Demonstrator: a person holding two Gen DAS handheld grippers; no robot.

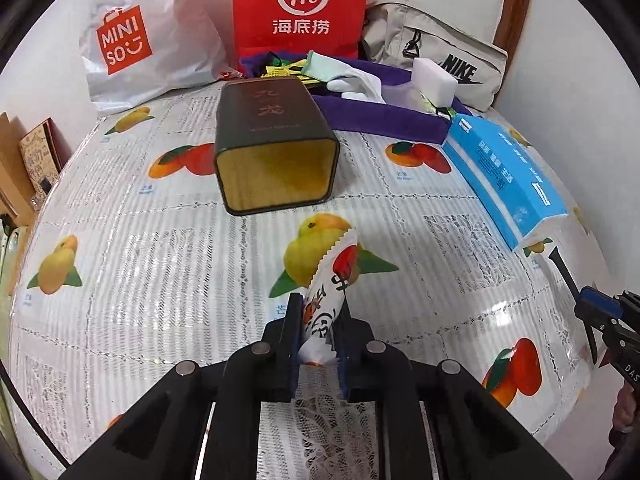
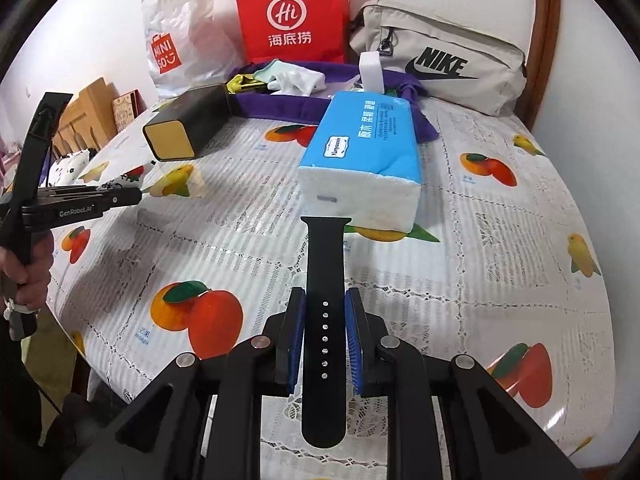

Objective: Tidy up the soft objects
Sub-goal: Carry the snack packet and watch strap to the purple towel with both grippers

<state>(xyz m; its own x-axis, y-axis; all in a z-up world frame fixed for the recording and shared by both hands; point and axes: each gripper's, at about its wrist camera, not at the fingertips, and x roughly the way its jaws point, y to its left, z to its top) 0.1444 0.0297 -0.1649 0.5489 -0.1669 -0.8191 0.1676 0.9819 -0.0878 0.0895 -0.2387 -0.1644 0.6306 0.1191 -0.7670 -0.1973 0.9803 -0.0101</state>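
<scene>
Both clamped: left hand-held gripper (image 1: 320,322) on sachet (image 1: 330,280); right (image 2: 324,326) on strap (image 2: 323,320); both lengthwise fwd.

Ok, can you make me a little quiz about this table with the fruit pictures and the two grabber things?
1. True or false: the left gripper is shut on a printed sachet.
2. What does the right gripper hold?
A. a sponge
B. a black watch strap
C. a sock
3. Fill in: the dark tin lies on its side with its open end facing ____ the left camera.

Key
1. True. The pads pinch the sachet, and its zigzag edge sticks out ahead.
2. B. The strap with a row of holes runs between the blue pads.
3. Toward. You can look into its yellow inside.
</scene>
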